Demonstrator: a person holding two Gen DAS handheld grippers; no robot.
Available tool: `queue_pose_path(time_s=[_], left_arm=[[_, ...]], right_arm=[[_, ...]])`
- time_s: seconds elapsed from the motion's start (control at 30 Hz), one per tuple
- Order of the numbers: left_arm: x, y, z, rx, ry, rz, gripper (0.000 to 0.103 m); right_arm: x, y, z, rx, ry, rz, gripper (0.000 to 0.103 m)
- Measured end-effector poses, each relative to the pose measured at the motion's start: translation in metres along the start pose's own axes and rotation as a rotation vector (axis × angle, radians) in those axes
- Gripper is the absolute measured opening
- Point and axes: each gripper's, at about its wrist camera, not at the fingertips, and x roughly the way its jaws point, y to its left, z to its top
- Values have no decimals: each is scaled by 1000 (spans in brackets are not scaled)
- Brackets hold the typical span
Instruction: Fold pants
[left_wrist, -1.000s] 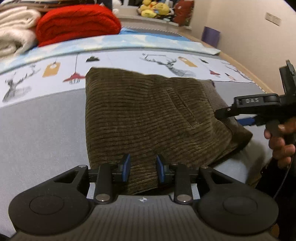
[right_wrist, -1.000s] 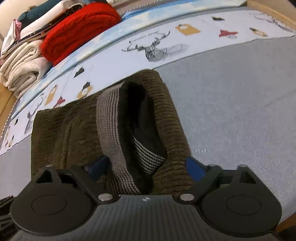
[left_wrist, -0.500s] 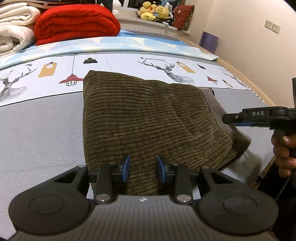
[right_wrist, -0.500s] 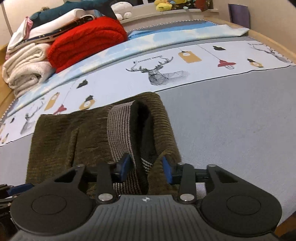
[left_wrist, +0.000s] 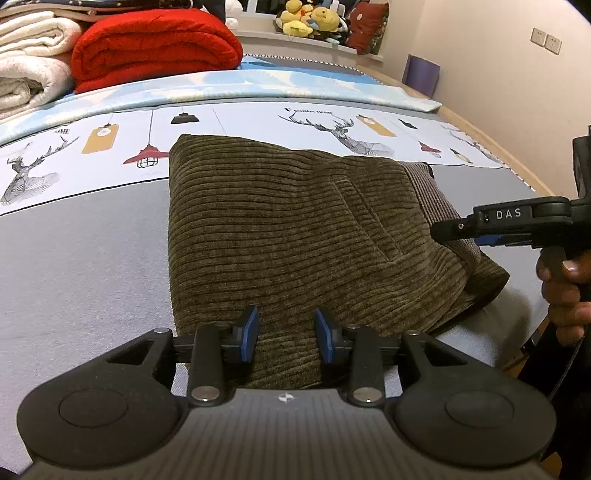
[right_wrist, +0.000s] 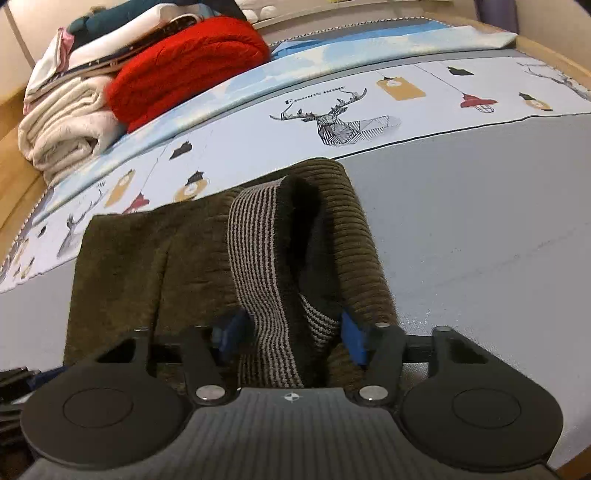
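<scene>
Pants (left_wrist: 295, 229), olive corduroy and folded into a thick block, lie on the grey part of my bedspread (left_wrist: 74, 251). Since half a second ago my right gripper (right_wrist: 291, 332) has spread its jaws wider, straddling the striped waistband (right_wrist: 258, 251). My left gripper (left_wrist: 284, 332) stays open over the pants' near edge. Beyond the pants sit a red blanket (left_wrist: 155, 44) and white towels (left_wrist: 29, 70).

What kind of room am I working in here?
Most likely a bedroom. The pants lie on a bed sheet printed with deer, folded blankets are stacked at the far end, and stuffed toys sit on a ledge behind.
</scene>
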Motion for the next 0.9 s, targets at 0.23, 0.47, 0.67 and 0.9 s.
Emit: queue_pose_path(time_s=[0.23, 0.47, 0.67, 0.9], left_arm=[[-14, -3, -1, -8, -74, 26, 39], [-30, -11, 1, 1, -142, -27, 39], [-8, -29, -7, 141, -35, 52, 39], [-7, -21, -5, 115, -23, 36, 40]], right_arm=[[-42, 2, 12, -9, -213, 127, 18], [-86, -7, 15, -26, -371, 125, 17], [-34, -45, 13, 127, -43, -63, 20], [-67, -12, 20, -121, -186, 146, 25]])
